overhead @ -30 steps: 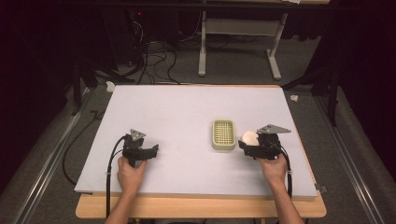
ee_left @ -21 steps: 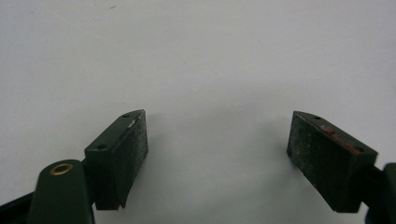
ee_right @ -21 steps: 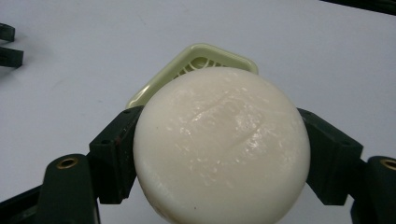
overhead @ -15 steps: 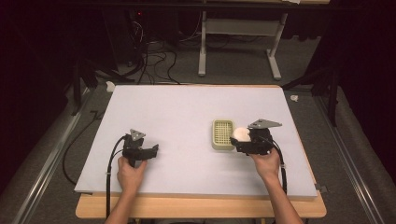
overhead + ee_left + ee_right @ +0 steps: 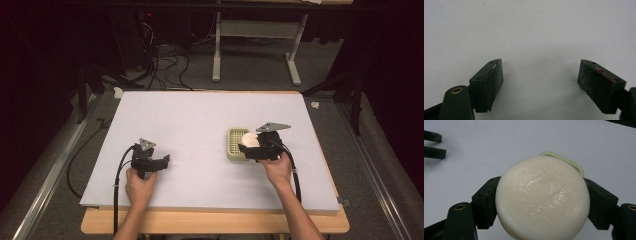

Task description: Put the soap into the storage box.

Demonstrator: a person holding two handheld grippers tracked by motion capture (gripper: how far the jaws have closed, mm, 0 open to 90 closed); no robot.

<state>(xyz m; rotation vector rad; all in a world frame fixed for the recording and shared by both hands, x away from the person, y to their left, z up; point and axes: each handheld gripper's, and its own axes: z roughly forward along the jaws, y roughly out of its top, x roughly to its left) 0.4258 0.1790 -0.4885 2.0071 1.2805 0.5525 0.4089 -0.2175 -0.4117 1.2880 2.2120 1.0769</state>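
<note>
My right gripper (image 5: 248, 145) squeezes a round white soap (image 5: 542, 197) between its two jaws. I hold it just above the pale green soap dish (image 5: 235, 145), which sits on the worktop (image 5: 200, 120) toward its right edge. My left gripper (image 5: 540, 80) rests near the front left corner, jaws wide apart on nothing.

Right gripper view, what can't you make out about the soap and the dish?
- Green dish: the round white soap, clamped in the right gripper, hides all but a sliver of rim.
- Soap's underside: cut off by the bottom edge.
- High view: dish grid too small to read; soap partly covers it.
</note>
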